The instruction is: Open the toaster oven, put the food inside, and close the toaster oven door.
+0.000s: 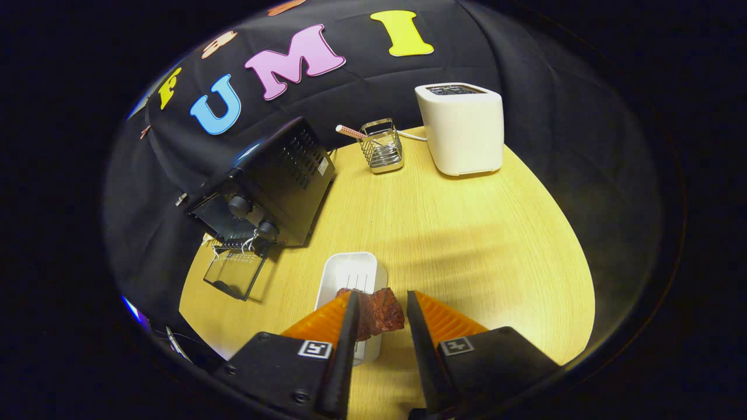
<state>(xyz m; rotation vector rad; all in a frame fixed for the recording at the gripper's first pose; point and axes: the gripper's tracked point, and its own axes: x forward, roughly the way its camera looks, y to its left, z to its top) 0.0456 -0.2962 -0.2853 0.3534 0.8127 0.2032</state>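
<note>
Okay, food pickup or carry step, by the look of it. The toaster oven (pixel 265 186) sits off to the left beyond the tongs (pixel 379 306), and its glass door (pixel 233 274) is already dropped open, lying flat toward the front edge of the surface (pixel 467 233). So opening looks done; loading and closing are left.

The food (pixel 379 312), a dark reddish chunk, maybe meat, sits between the two fingers, over the near end of a white tray (pixel 350 274). The left finger looks to be against it. On the right there seems to be a sliver of gap, so I can't tell if the tongs are really clamped on it or just parted around it. Can't tell either whether the chunk is lifted clear of the tray or resting on it.

Next move, my guess: make sure the grip is firm, lift clear, then swing left and go in over the lowered door into the oven mouth. Needs a fair turn, since the oven faces away at an angle from where the tongs point. Risk: the chunk slipping if only one finger has it.

Pose: tongs held low over the near part of the surface, pitched downward, pointing roughly straight ahead.

Beyond them: a white toaster (pixel 464 128) near the far edge, a small wire holder (pixel 382 146) beside it with a striped stick (pixel 350 132).
</note>
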